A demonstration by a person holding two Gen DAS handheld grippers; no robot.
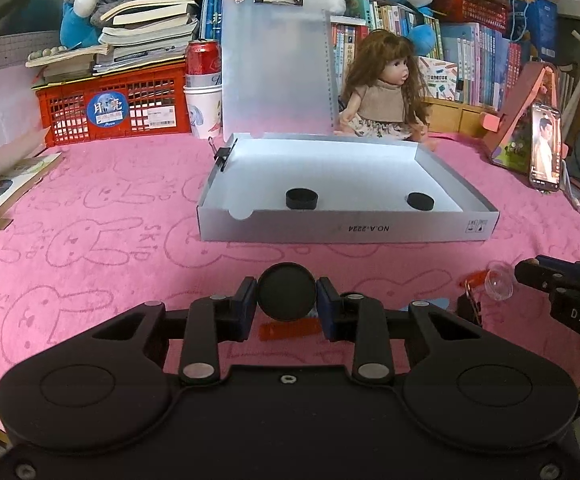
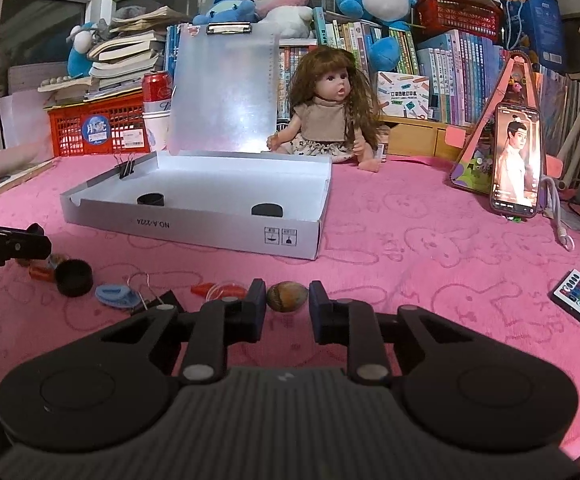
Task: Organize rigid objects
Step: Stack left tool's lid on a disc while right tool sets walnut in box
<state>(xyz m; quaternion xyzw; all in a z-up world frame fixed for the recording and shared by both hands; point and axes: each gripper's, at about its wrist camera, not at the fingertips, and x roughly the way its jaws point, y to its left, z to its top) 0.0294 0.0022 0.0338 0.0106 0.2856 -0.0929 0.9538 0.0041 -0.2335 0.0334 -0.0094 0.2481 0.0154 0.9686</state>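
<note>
Our left claw [image 1: 287,304] is clamped on a round black plastic cap [image 1: 287,297], held above the pink rabbit-print worktop [image 1: 110,248] just short of the shallow white cardboard box [image 1: 345,229] (two more black caps [image 1: 301,199] already sit inside). Our right claw [image 2: 287,304] stands open, its fingers either side of a brown egg-shaped stone [image 2: 287,296] lying on the cloth, not gripping it.
</note>
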